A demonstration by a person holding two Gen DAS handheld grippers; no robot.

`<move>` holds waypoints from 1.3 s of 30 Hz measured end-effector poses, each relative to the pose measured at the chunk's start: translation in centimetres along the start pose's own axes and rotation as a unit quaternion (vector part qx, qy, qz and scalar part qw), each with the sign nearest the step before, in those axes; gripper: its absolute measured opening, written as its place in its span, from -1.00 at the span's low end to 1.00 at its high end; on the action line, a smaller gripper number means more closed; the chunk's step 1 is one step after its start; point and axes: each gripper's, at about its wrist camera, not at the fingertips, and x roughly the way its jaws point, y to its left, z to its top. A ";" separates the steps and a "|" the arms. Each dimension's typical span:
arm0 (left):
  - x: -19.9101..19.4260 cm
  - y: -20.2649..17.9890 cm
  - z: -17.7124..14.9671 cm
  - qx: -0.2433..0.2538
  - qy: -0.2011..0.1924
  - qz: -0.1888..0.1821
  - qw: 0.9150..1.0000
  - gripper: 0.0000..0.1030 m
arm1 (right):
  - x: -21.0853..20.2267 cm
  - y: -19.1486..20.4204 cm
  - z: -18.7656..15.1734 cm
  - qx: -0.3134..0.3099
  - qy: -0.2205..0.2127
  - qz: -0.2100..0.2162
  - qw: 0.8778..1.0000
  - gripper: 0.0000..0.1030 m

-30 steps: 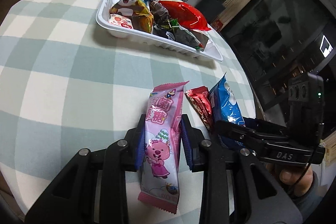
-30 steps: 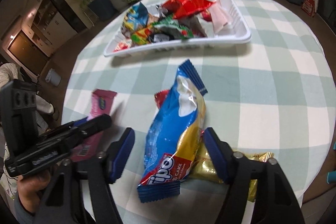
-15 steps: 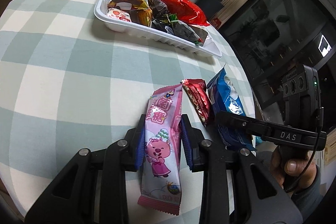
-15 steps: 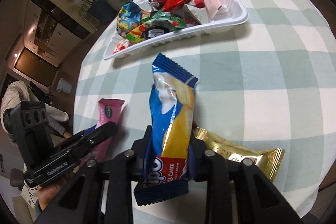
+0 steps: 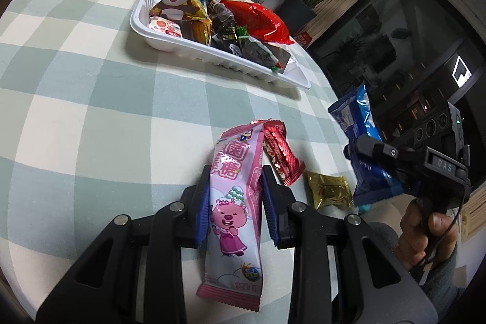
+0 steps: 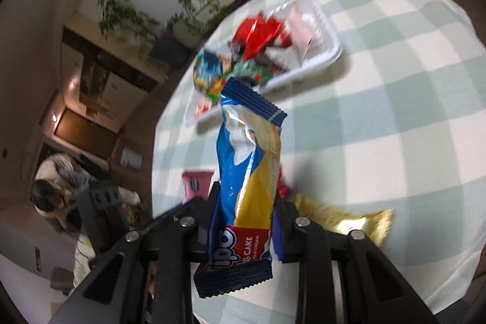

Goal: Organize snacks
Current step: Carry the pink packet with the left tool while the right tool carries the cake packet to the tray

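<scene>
The left gripper (image 5: 235, 199) has its jaws closed on the long pink plastic snack packet with a cartoon animal (image 5: 235, 202), gripped at mid length; the packet's far end lies over the round bench with green-and-white checked cloth (image 5: 91, 111). Just right of it lie 1 small red foil wrapper (image 5: 281, 155) & 1 small gold foil sachet (image 5: 329, 192) on the cloth; the red one touches the pink packet. The right gripper (image 6: 243, 220), held by a hand (image 5: 425, 233), has its jaws closed on the blue-and-yellow plastic cake packet (image 6: 247, 172), which is clear of the bench in the left wrist view. At the far side sits the white ribbed plastic tray (image 5: 231, 63) w/ several snacks, among them a panda-print packet (image 5: 179, 3) & a shiny red bag (image 5: 258, 20). The right wrist view is blurred.
</scene>
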 end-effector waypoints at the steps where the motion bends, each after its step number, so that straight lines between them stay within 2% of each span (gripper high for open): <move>1: -0.2 0.0 0.2 0.000 -0.003 0.002 1.000 -0.45 | -0.5 -0.2 0.4 0.001 -0.006 -0.001 1.000 -0.41; 4: -1.0 -0.1 1.0 -0.006 -0.012 -0.005 1.000 -0.45 | -2.3 -1.0 2.0 0.006 -0.024 -0.005 1.000 -0.41; 6: -1.5 -0.5 2.2 0.004 -0.016 0.004 1.000 -0.46 | -3.3 -1.3 3.6 0.009 -0.038 -0.009 0.999 -0.41; 12: -3.1 -2.8 8.7 0.043 -0.042 0.034 0.998 -0.45 | -4.5 0.4 8.5 -0.017 -0.055 -0.022 0.998 -0.41; 18: -1.2 -5.3 16.3 0.073 -0.044 0.059 0.995 -0.45 | -2.7 2.3 14.5 -0.040 -0.058 -0.031 0.997 -0.41; 22: 1.7 -5.8 19.5 0.080 -0.026 0.074 0.994 -0.45 | 0.2 2.3 17.7 -0.040 -0.040 -0.036 0.998 -0.41; 27: 6.0 -5.2 21.3 0.075 -0.006 0.086 0.993 -0.45 | 4.4 1.3 19.1 -0.038 -0.010 -0.054 0.998 -0.41; 32: 9.3 -4.3 21.2 0.075 0.013 0.099 0.992 -0.45 | 7.7 -0.2 19.2 -0.042 0.019 -0.080 0.996 -0.41; 39: 11.9 -3.4 21.8 0.074 0.011 0.108 0.991 -0.45 | 10.3 -1.1 18.5 -0.066 0.042 -0.118 0.990 -0.41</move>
